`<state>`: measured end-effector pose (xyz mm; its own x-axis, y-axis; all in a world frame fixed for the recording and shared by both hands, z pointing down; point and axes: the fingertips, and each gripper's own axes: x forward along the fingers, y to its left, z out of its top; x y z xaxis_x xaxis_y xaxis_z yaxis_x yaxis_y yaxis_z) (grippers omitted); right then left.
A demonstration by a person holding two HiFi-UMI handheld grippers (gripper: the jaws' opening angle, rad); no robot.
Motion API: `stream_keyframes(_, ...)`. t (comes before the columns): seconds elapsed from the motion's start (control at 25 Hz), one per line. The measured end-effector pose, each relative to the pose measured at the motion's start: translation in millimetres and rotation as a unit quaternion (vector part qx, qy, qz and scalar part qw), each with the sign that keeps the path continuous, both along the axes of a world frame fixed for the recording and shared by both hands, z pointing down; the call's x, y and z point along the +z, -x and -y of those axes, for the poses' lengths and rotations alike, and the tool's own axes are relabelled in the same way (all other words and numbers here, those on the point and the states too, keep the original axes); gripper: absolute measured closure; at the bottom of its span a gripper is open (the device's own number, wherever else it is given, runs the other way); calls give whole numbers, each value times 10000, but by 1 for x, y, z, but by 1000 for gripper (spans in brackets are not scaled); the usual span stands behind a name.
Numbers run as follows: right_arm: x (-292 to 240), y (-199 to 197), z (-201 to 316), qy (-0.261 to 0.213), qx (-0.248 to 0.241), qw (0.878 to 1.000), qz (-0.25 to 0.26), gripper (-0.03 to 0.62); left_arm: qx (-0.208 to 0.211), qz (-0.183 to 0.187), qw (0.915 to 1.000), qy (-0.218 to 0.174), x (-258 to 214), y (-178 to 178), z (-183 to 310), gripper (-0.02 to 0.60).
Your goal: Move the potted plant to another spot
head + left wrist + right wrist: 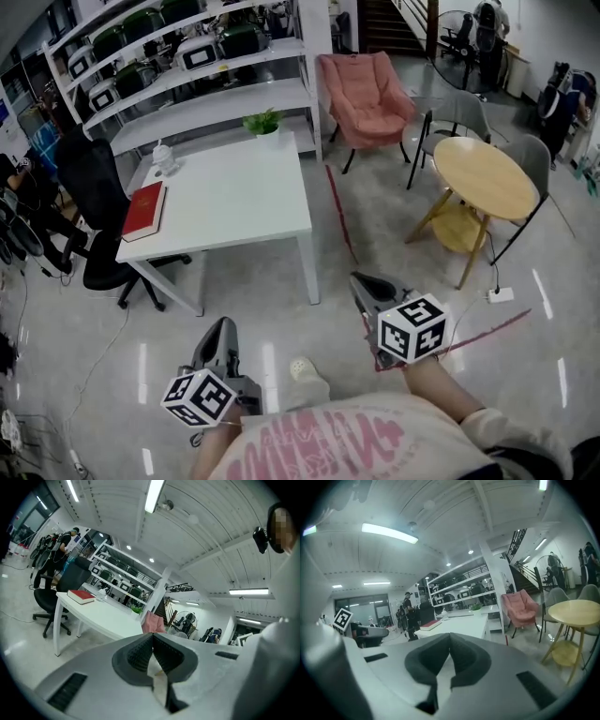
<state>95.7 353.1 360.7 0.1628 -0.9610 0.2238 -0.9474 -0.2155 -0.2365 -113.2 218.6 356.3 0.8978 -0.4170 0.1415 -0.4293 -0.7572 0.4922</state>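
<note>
The potted plant (263, 122), a small green plant in a white pot, stands at the far edge of the white table (234, 197). Both grippers hover over the floor, well short of the table. My left gripper (223, 327) is low at the left, and my right gripper (360, 281) is further forward at the right. In the left gripper view the left gripper (153, 635) is shut on nothing, with the plant (137, 610) far ahead. The right gripper (450, 635) also has its jaws together and empty, with the plant (476, 607) distant on the table (459, 625).
On the table lie a red book (143, 210) and a small white object (164, 157). A black office chair (94, 197) stands left, with white shelving (187, 66) behind. To the right are a pink armchair (366, 94) and a round wooden table (483, 178). A power strip (500, 295) lies on the floor.
</note>
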Motion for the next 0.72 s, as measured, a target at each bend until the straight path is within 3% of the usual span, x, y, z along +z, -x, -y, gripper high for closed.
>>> stream_keyframes(0.44, 15, -62, 66, 456, 231, 9987, -71, 588, 321, -64, 9992, 209, 14, -84, 86, 578)
stream_keyframes(0.72, -2, -108, 137, 383, 317, 9988, -36, 588, 596, -207, 9979, 123, -4, -143, 154, 578)
